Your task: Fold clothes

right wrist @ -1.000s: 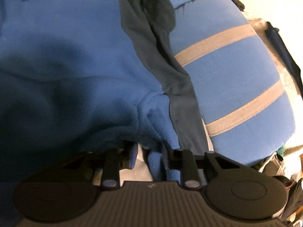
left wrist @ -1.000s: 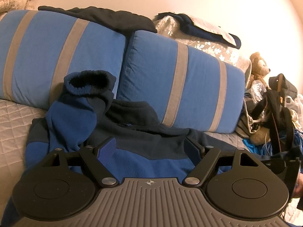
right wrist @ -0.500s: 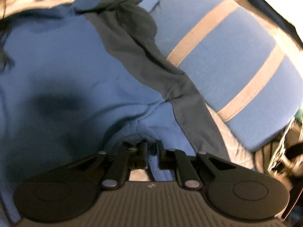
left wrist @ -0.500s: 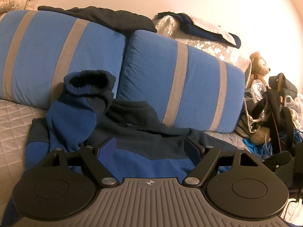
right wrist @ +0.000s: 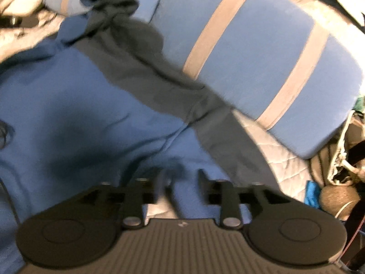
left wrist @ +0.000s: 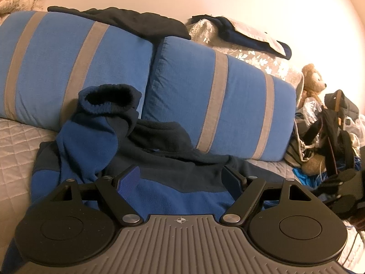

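Left wrist view: the left gripper point(left wrist: 181, 175) hung spread wide above a fuzzy blue-and-navy fleece pullover point(left wrist: 159, 191) crumpled on the quilted bed point(left wrist: 16, 141), against striped pillows point(left wrist: 219, 111). Right wrist view, blurred: the right gripper point(right wrist: 182, 178) stood parted around a fleece fold.

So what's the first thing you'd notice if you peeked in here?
The big blue and dark fleece jumper sprawled on the bed, one sleeve cuff poking up against two blue striped pillows. A teddy bear sits past the pillows on the right, above a pile of bags. The left gripper hangs wide open over the jumper.
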`<state>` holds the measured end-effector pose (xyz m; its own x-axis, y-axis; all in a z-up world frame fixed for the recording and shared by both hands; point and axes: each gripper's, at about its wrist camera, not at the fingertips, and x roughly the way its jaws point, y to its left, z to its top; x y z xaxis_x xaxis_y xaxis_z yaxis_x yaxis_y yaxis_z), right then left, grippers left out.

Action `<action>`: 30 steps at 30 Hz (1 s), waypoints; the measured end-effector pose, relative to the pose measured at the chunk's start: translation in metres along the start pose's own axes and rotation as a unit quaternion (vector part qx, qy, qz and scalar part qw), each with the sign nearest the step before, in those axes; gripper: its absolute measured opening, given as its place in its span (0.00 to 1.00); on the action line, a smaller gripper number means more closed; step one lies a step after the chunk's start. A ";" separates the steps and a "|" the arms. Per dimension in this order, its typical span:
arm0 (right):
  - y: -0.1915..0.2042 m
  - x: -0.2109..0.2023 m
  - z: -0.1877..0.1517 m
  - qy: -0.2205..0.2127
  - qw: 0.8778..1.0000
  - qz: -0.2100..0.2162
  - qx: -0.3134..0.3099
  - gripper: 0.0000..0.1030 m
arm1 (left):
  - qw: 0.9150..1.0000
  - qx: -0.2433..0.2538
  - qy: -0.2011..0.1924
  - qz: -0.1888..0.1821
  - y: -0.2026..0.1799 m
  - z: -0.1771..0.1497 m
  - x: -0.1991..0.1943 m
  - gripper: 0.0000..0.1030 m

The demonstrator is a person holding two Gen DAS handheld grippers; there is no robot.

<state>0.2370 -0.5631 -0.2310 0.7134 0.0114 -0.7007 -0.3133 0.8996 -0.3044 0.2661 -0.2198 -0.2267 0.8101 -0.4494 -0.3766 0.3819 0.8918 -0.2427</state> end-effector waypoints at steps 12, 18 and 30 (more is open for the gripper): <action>-0.035 -0.019 -0.023 -0.006 0.995 -0.025 0.100 0.73 | 1.000 -0.005 -0.004 -0.003 0.002 -0.001 -0.004 0.76; -0.028 -0.046 -0.004 -0.056 0.990 -0.040 0.123 0.93 | 1.000 0.002 -0.025 0.015 -0.002 0.008 -0.016 0.76; 0.047 -0.099 0.096 -0.186 0.971 -0.151 -0.010 0.98 | 0.998 0.020 -0.031 0.052 0.011 0.069 -0.061 0.76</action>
<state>0.2120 -0.4803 -0.1136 0.9506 -0.0901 -0.2970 -0.0652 0.8776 -0.4750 0.2517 -0.1790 -0.1444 0.8714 -0.3515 -0.3421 0.3109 0.9353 -0.1691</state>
